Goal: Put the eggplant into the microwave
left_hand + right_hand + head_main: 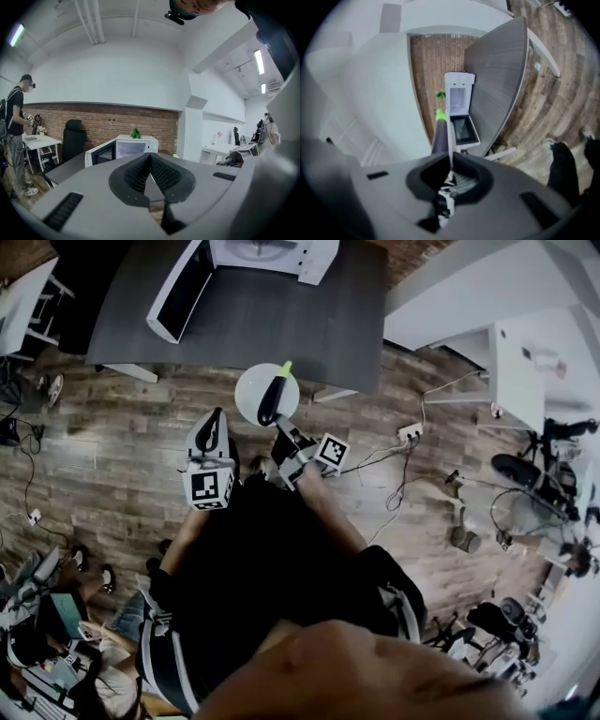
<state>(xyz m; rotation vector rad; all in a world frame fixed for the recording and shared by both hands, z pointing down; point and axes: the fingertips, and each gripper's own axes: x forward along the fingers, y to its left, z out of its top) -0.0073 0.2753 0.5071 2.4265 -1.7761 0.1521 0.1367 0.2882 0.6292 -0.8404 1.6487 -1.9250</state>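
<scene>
Seen from the head view, a person stands on a wood floor [112, 446] before a dark table [272, 315], a gripper in each hand. The right gripper [280, 430] is clamped on the near rim of a small white plate [249, 390], which it holds up over the table's near edge. The eggplant [269, 397] lies on that plate, dark purple, with its green tip [284, 368] pointing away from the person toward the microwave [267, 254]. The microwave sits at the far side of the table with its door [180, 289] swung open. In the right gripper view, the plate is seen edge-on as a thin white line running into the closed jaws, the eggplant lies along its left side, and the open microwave is beyond. The left gripper [215, 420] is held just left of the plate, apart from it. In the left gripper view, its ribbed pads [165, 174] meet at the tips with nothing between them. That view also shows a brick wall [98, 119], a black chair [72, 139] and a person [15, 136] standing at the far left.
</scene>
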